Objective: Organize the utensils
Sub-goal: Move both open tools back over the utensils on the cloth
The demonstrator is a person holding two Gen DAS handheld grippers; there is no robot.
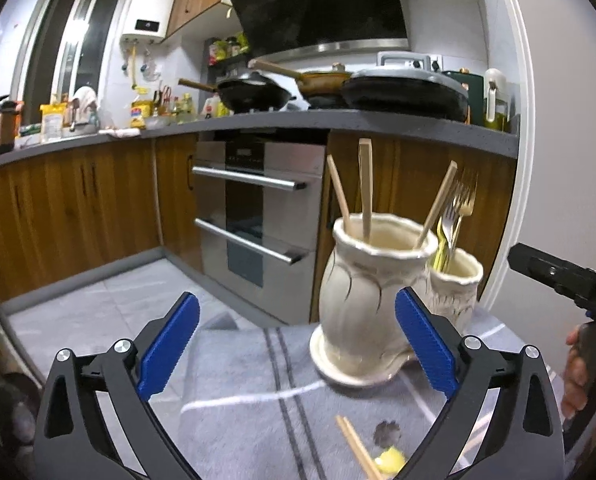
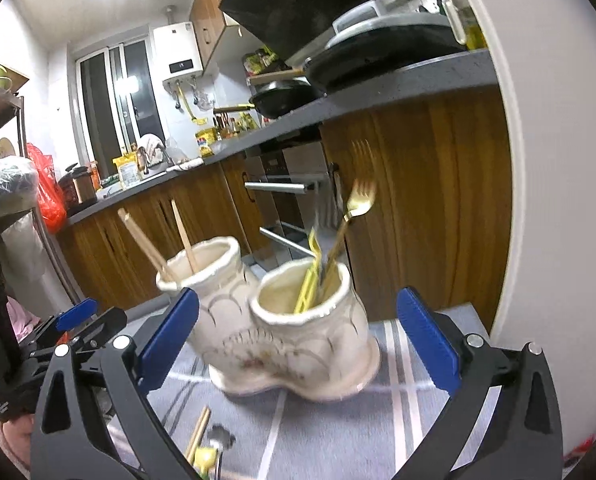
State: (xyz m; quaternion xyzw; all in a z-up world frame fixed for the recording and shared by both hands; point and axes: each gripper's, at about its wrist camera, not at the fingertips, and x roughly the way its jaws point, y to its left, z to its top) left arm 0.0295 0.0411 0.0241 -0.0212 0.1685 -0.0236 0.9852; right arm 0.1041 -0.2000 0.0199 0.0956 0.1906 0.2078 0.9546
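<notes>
A cream double ceramic holder (image 1: 362,300) stands on the grey striped cloth (image 1: 250,392). Its taller pot holds three wooden chopsticks (image 1: 365,188); its smaller pot (image 1: 456,284) holds gold forks (image 1: 460,208). My left gripper (image 1: 298,344) is open and empty in front of the holder. In the right wrist view the holder (image 2: 294,332) shows with chopsticks (image 2: 146,244) and a gold fork (image 2: 356,208) in it. My right gripper (image 2: 298,344) is open and empty just before it. Loose chopsticks (image 1: 356,448) and a yellow utensil (image 1: 390,460) lie on the cloth near me.
Wooden cabinets (image 1: 70,200), an oven (image 1: 258,208) and a grey counter (image 1: 258,124) with pans (image 1: 254,94) stand behind. A white door frame (image 1: 538,160) rises at the right. The left gripper's body (image 2: 70,332) shows at left in the right wrist view.
</notes>
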